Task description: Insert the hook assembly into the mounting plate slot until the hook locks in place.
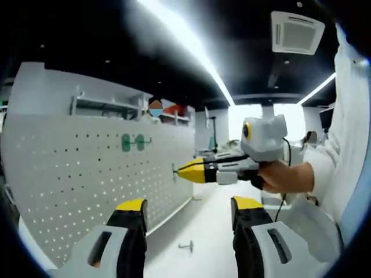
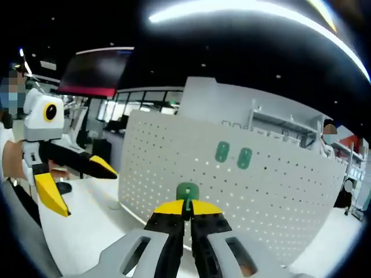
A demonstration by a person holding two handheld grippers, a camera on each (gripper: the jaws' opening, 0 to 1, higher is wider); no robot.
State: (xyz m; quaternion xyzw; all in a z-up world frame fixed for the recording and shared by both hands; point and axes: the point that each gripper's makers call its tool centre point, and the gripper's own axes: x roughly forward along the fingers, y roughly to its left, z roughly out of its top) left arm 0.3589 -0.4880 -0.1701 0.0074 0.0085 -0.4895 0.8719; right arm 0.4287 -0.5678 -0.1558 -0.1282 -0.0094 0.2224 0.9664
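The white perforated mounting plate (image 1: 75,174) (image 2: 272,197) stands upright on the table. Two green hooks (image 1: 133,142) (image 2: 233,154) hang side by side on it. My right gripper (image 2: 186,209) (image 1: 181,171) is shut on a third green hook assembly (image 2: 186,192), whose plate stands up between the yellow tips. In the left gripper view its tip is right at the plate's face, with a small metal prong (image 1: 174,170) at the tip. My left gripper (image 1: 189,204) (image 2: 87,191) is open with nothing between its jaws, back from the plate.
A loose metal hook (image 1: 186,247) lies on the white table (image 1: 203,226) near the plate's foot. A person's hand (image 1: 284,176) and white sleeve (image 1: 348,139) hold the right gripper. Shelving (image 1: 104,104) rises behind the plate.
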